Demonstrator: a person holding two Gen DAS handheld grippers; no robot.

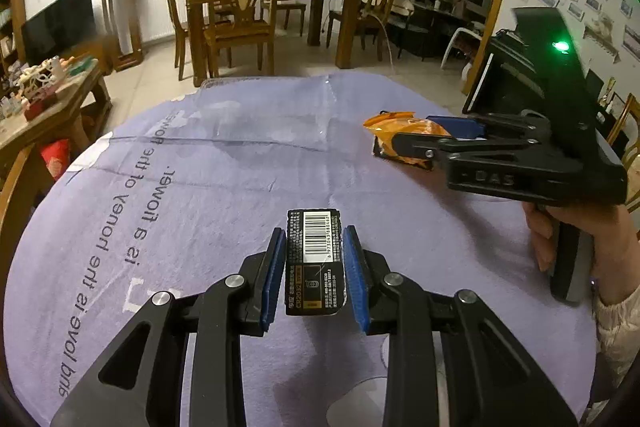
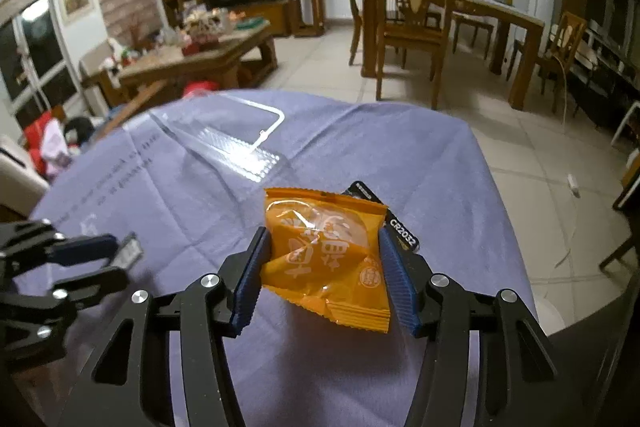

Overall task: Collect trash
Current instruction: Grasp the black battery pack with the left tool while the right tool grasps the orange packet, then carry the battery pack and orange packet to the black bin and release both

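Note:
A black battery card with a barcode (image 1: 315, 259) stands between the blue pads of my left gripper (image 1: 315, 239), which is shut on its long edges just above the lavender tablecloth (image 1: 200, 167). In the right wrist view, my right gripper (image 2: 323, 239) is shut on a crumpled orange snack wrapper (image 2: 324, 251) resting on the tablecloth (image 2: 360, 147). A second black card marked CR2032 (image 2: 402, 227) lies partly under that wrapper. The left wrist view shows the right gripper (image 1: 416, 131) around the orange wrapper (image 1: 404, 129) at the table's right. The left gripper (image 2: 120, 255) appears at the left edge.
A clear plastic tray (image 2: 240, 143) lies on the cloth towards the far left. A hand (image 1: 580, 247) holds the right gripper's handle. Beyond the round table stand wooden dining chairs (image 1: 240, 23), a dining table (image 2: 460, 11) and a cluttered coffee table (image 2: 192, 59).

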